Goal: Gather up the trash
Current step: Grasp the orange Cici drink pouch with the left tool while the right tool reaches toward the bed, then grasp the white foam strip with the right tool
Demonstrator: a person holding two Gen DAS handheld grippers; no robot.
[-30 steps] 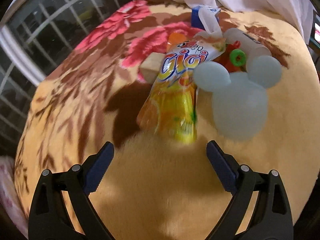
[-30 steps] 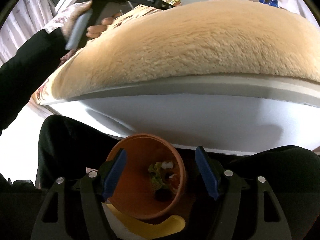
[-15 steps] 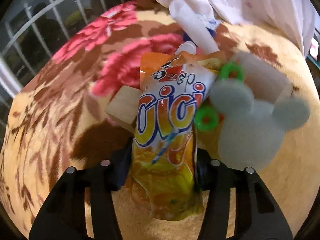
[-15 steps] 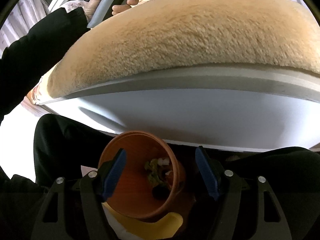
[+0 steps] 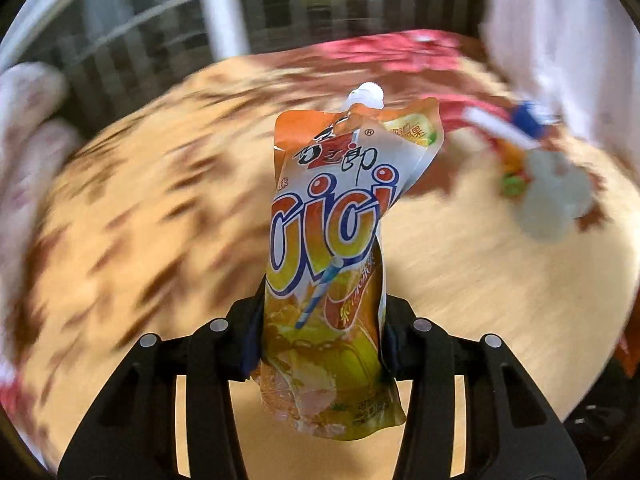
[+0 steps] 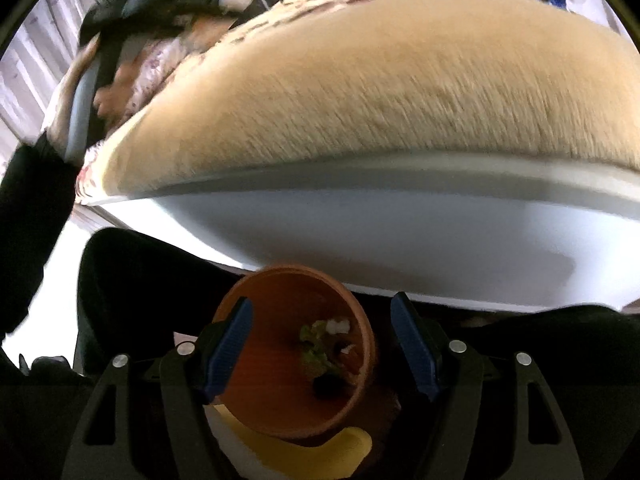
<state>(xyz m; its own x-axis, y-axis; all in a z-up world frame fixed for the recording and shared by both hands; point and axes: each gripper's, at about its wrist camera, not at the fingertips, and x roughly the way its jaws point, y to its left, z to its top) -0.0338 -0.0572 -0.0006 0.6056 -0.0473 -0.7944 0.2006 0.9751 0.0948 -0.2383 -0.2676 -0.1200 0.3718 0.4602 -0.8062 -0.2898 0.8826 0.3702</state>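
While the left gripper [image 5: 322, 340] closes on the lower part of the orange juice pouch [image 5: 332, 256], its fingers [image 5: 250, 344] press the foil from both sides and the pouch stands upright between them, white cap [image 5: 366, 94] at the top, lifted clear of the plush blanket [image 5: 460, 272] beneath. Behind the pouch, to the right and well apart from it, a pale blue mouse-shaped piece [image 5: 554, 196] lies on the blanket beside a blurred cluster of small items, among them a white tube [image 5: 498, 128] and a blue object [image 5: 528, 116]; what these are cannot be told. White cloth [image 5: 560, 36] hangs at the far right edge, and a window grille [image 5: 152, 36] shows behind. In the right wrist view, the right gripper [image 6: 322, 346] has its blue-padded fingers [image 6: 230, 346] standing wide, with a terracotta pot [image 6: 260, 360] lying between and below them; whether the pads touch its rim cannot be told. The pot holds a small heap of scraps [image 6: 324, 344], green, white and dark, near its bottom. A yellow and white object [image 6: 320, 450] lies just under the pot. Above the pot runs the white edge of the desk [image 6: 400, 232], covered by the tan blanket, and at upper left a hand [image 6: 116, 92] in a dark sleeve [image 6: 28, 208] grips the other tool's handle.
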